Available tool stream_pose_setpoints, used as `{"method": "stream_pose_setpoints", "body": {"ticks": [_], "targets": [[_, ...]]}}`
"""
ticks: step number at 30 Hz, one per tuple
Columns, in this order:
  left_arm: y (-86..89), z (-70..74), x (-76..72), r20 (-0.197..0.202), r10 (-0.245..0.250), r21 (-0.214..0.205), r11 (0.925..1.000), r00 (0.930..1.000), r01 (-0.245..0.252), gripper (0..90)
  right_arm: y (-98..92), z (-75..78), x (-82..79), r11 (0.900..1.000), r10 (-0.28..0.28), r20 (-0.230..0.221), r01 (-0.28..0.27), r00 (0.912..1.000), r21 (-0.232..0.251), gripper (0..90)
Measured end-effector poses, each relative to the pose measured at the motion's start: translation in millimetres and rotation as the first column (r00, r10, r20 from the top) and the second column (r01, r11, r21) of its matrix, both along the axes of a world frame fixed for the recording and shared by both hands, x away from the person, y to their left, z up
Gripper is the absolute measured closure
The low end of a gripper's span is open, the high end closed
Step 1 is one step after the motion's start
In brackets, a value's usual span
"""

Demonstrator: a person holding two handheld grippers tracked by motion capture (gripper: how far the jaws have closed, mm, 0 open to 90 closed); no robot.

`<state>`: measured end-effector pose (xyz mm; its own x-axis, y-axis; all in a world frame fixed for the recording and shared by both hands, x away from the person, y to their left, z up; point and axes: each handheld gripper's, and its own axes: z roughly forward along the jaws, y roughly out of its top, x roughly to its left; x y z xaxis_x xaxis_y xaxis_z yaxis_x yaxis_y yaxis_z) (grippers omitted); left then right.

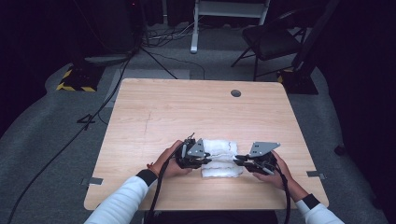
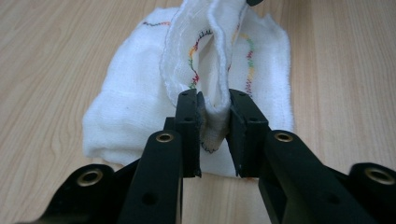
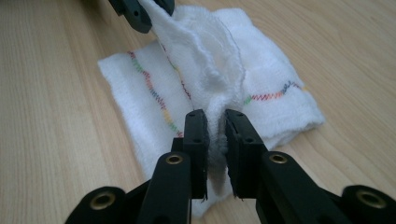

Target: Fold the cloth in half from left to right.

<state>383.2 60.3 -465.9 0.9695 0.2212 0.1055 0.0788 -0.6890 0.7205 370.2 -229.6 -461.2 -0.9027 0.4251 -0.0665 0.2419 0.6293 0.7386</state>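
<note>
A white cloth with multicoloured stitching lies folded on the wooden table near its front edge. My left gripper is at the cloth's left end and my right gripper at its right end, and they face each other. In the left gripper view the left gripper is shut on a raised fold of the cloth. The right gripper likewise pinches a raised edge of the cloth, and the fold runs up to the left gripper's jaws at the top.
A round cable hole sits at the table's far right. Beyond the table are a dark chair, a white stand, a yellow-and-black base and floor cables. Bare tabletop lies behind the cloth.
</note>
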Motion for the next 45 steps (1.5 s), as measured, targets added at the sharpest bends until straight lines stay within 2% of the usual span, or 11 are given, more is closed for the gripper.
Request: {"method": "stream_pose_setpoints", "body": {"ticks": [8, 18, 25, 26, 29, 32, 33, 34, 35, 36, 45], "targets": [[4.7, -4.0, -11.4, -0.023, 0.012, -0.001, 0.9999, 0.9997, -0.012, 65.6, -10.1, -8.6, -11.6, 0.9995, -0.029, -0.020, 0.029, 0.9994, -0.009, 70.4], [20.8, 3.1, -15.6, -0.036, 0.140, -0.043, 0.9891, 0.9896, -0.141, 41.5, -24.1, 11.2, -10.0, 0.9928, -0.115, 0.040, 0.113, 0.9926, 0.039, 59.1], [14.3, 6.5, 3.8, -0.026, 0.204, -0.057, 0.9770, 0.9786, -0.205, 37.0, -5.6, 7.0, 8.4, 0.9896, -0.144, 0.041, 0.144, 0.9887, 0.007, 56.5], [9.8, 6.7, 15.3, -0.024, 0.230, -0.058, 0.9713, 0.9730, -0.231, 35.8, 1.9, 3.8, 16.5, 0.9873, -0.157, 0.044, 0.158, 0.9866, -0.017, 55.5], [3.5, 4.8, 25.4, -0.026, 0.247, -0.042, 0.9679, 0.9687, -0.248, 33.2, 7.8, 0.1, 24.0, 0.9861, -0.164, 0.022, 0.165, 0.9861, -0.022, 53.2], [-5.2, -1.7, 33.5, -0.074, 0.238, -0.016, 0.9706, 0.9684, -0.240, 27.8, 14.7, -4.5, 27.6, 0.9871, -0.154, -0.006, 0.153, 0.9881, -0.045, 49.2], [-10.0, -6.0, 30.0, -0.107, 0.205, 0.020, 0.9787, 0.9728, -0.204, 26.2, 17.2, -7.0, 25.3, 0.9915, -0.121, -0.026, 0.120, 0.9923, -0.052, 46.8], [-10.0, -6.0, 30.0, -0.107, 0.205, 0.020, 0.9787, 0.9728, -0.204, 25.6, 17.2, -7.0, 25.3, 0.9915, -0.121, -0.026, 0.120, 0.9923, -0.052, 46.8], [-13.2, -9.2, 21.2, -0.074, 0.182, 0.046, 0.9828, 0.9805, -0.179, 26.4, 18.9, -9.9, 20.5, 0.9944, -0.080, -0.054, 0.076, 0.9953, -0.073, 41.7], [-13.7, -10.0, 17.0, -0.073, 0.176, 0.053, 0.9835, 0.9816, -0.173, 26.5, 19.0, -11.5, 17.4, 0.9950, -0.058, -0.061, 0.052, 0.9965, -0.085, 41.4], [-7.8, -21.8, -3.0, -0.123, 0.176, 0.074, 0.9830, 0.9766, -0.168, 22.4, 11.0, -21.1, 1.1, 0.9926, -0.059, -0.060, 0.053, 0.9964, -0.109, 39.8]]}}
